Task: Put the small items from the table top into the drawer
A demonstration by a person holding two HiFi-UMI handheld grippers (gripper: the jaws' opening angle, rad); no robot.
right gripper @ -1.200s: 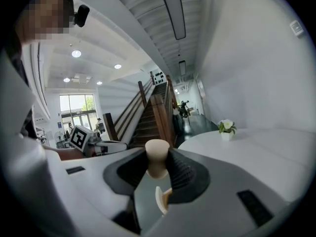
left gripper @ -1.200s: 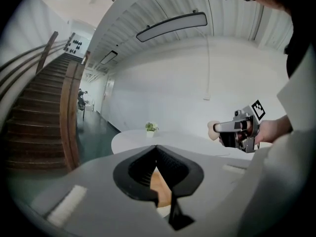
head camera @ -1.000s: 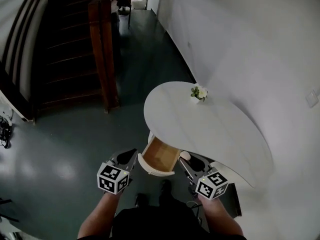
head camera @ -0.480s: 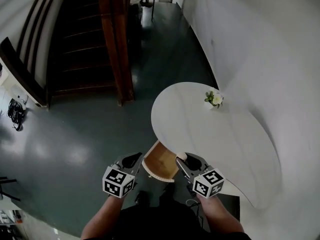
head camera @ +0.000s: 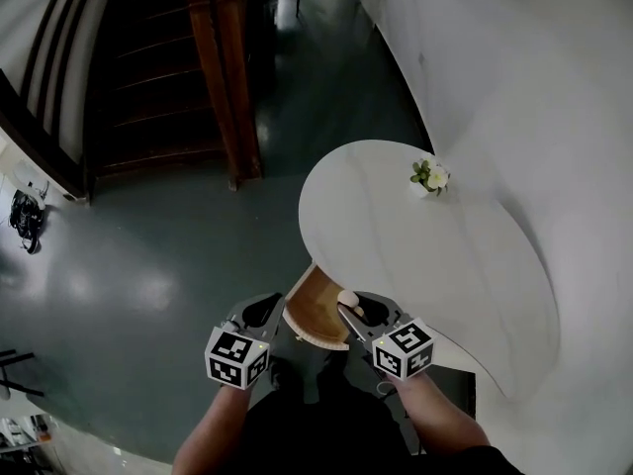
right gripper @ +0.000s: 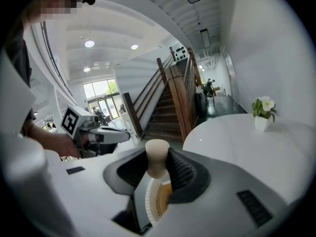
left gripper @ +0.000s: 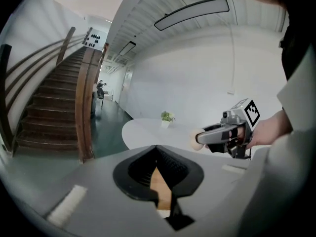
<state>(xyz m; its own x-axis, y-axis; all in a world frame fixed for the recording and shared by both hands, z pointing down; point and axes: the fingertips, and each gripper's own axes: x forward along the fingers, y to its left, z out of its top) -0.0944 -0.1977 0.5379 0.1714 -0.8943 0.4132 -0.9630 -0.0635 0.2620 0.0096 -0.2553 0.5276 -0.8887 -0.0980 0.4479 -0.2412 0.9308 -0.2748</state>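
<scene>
While the right tongs (right gripper: pixel 158 166) were clamped on a small cream peg (right gripper: pixel 157 153), the step in hand looked to be the drop into the open drawer (head camera: pixel 315 313). In the head view the peg (head camera: pixel 347 299) hung at the drawer's three o'clock edge, close under the rim of the table (head camera: pixel 425 265). It would have paid to carry it toward nine o'clock, over the middle of the wood. It could then be lowered close to the drawer floor and the jaws parted only a little, since a round thing would likely roll or bounce. The left tongs (left gripper: pixel 156 149) were together with nothing between them, at the drawer's nine o'clock. There they were clear of the path and handy to steady the front.

The peg was matt and pale, a short cylinder with a wider, flat-topped cap. It looked light and firm, perhaps wood or cork. The pads gripping it were black and ribbed. The drawer had a curved white front and a bare, honey-coloured wooden inside. The table was smooth, white and rounded, with a faint sheen. A small white flower pot (head camera: pixel 430 176) stood at its one o'clock, well apart from the work
</scene>
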